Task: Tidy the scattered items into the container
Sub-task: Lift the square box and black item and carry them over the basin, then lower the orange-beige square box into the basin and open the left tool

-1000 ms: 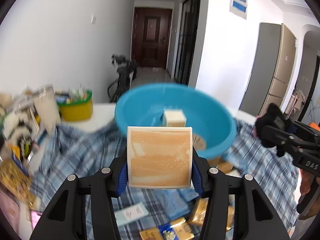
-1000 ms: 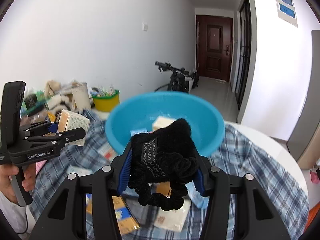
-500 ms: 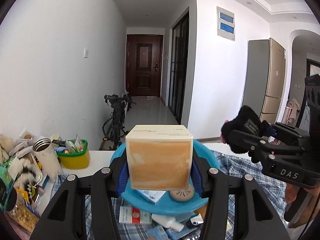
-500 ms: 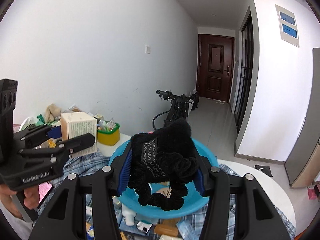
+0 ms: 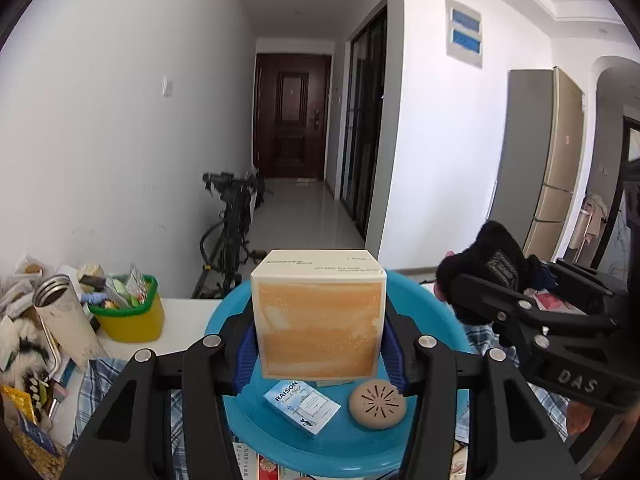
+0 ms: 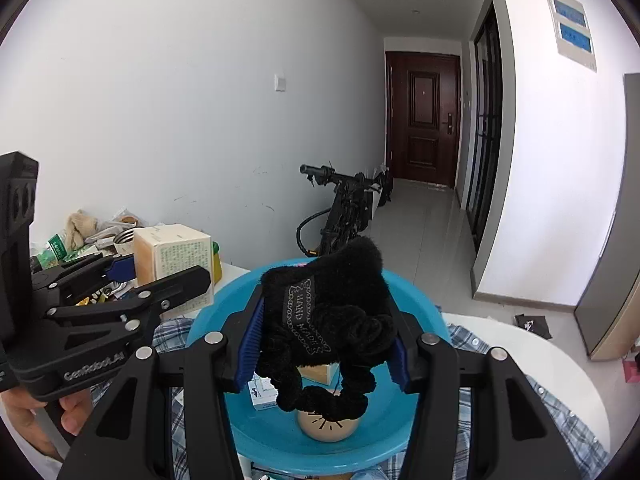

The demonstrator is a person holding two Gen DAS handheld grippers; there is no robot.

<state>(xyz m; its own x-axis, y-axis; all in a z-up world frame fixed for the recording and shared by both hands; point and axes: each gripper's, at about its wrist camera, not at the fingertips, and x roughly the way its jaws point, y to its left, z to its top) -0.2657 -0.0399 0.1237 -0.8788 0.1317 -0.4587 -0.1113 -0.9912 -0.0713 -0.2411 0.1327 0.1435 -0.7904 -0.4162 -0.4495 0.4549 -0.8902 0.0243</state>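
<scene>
While both loads hang above the basin, left gripper clamps the box; right gripper clamps the scrunchie. Lower each toward 6 o'clock, then release clear of the rim.

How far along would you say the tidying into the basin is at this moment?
Partly done: a blue packet and a tan round disc already lie in the blue basin. In hand: the left gripper holds an orange box, the right gripper a black scrunchie, both above the basin. Neither is released yet.
</scene>
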